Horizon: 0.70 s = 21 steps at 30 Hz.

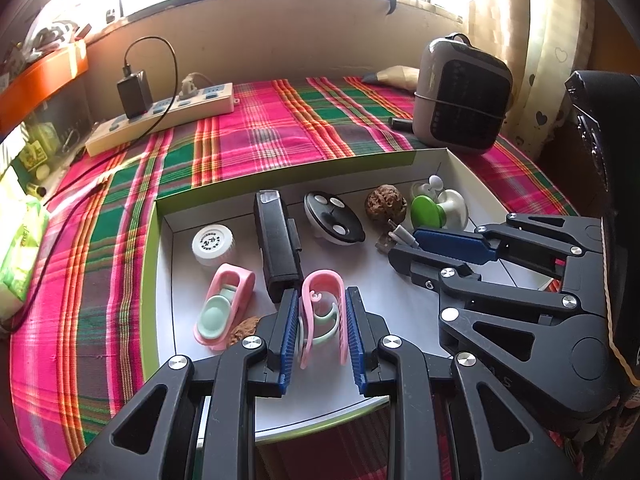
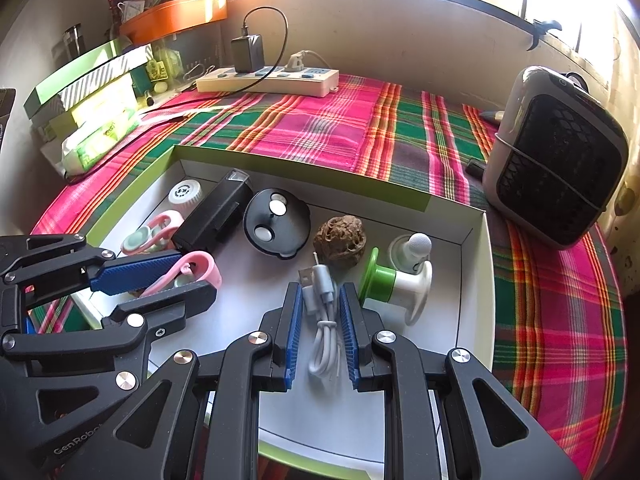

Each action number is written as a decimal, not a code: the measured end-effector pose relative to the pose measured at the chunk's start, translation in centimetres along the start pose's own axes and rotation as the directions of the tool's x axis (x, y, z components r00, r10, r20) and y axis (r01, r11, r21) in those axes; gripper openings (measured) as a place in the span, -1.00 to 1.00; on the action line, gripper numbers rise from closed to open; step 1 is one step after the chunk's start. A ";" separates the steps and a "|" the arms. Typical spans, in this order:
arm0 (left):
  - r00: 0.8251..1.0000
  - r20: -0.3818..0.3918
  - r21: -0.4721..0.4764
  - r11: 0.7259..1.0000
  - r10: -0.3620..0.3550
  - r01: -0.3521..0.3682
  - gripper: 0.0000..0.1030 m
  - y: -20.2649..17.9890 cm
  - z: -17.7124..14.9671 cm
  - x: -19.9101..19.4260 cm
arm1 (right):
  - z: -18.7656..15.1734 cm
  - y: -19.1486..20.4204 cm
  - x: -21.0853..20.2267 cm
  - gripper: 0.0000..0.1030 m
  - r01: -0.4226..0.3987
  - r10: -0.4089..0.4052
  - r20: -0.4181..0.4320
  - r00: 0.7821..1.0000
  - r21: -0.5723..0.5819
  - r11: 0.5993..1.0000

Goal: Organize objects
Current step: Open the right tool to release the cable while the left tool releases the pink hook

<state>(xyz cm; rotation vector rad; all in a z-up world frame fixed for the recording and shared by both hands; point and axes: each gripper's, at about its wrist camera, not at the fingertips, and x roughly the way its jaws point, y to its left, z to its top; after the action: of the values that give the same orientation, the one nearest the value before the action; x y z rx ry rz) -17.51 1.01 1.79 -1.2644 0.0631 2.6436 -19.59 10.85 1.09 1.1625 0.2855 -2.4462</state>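
A white shallow box [image 1: 448,160] with green rim lies on a plaid cloth. My left gripper [image 1: 322,296] stands around a pink clip [image 1: 322,312] inside the box, its blue pads close on both sides. My right gripper [image 2: 320,292] stands around a coiled white USB cable [image 2: 324,332], pads close beside it. The right gripper also shows in the left wrist view [image 1: 404,246]. In the box lie another pink clip [image 1: 224,304], a white bottle cap [image 1: 212,242], a black rectangular device [image 1: 278,244], a black round disc [image 1: 334,218], a walnut [image 1: 384,202] and a green-and-white spool [image 1: 438,206].
A white power strip [image 1: 160,118] with a black charger stands at the back left. A grey fan heater [image 1: 460,96] stands back right, close to the box corner. Tissue packs and boxes [image 2: 96,120] line the left edge. A wall runs behind.
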 end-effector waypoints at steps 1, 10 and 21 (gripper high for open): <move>1.000 -0.001 -0.001 1.000 0.002 -0.002 -0.58 0.0 0.0 0.0 | 0.0 0.0 0.0 -0.60 -0.002 0.002 0.001 1.000 0.001 1.000; 1.000 -0.006 -0.001 1.000 0.009 -0.009 -0.57 0.1 0.1 0.0 | -0.1 -0.1 -0.2 -0.60 -0.005 0.005 0.005 1.000 0.011 1.000; 1.000 -0.013 -0.004 1.000 0.026 -0.026 -0.48 0.0 0.0 -0.1 | -0.2 -0.4 -0.7 -0.46 -0.020 0.019 0.013 1.000 0.040 0.999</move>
<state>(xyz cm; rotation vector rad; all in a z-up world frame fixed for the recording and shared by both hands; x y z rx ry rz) -17.48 0.96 1.84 -1.2904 0.0759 2.6592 -19.20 11.44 1.47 1.1601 0.2212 -2.4521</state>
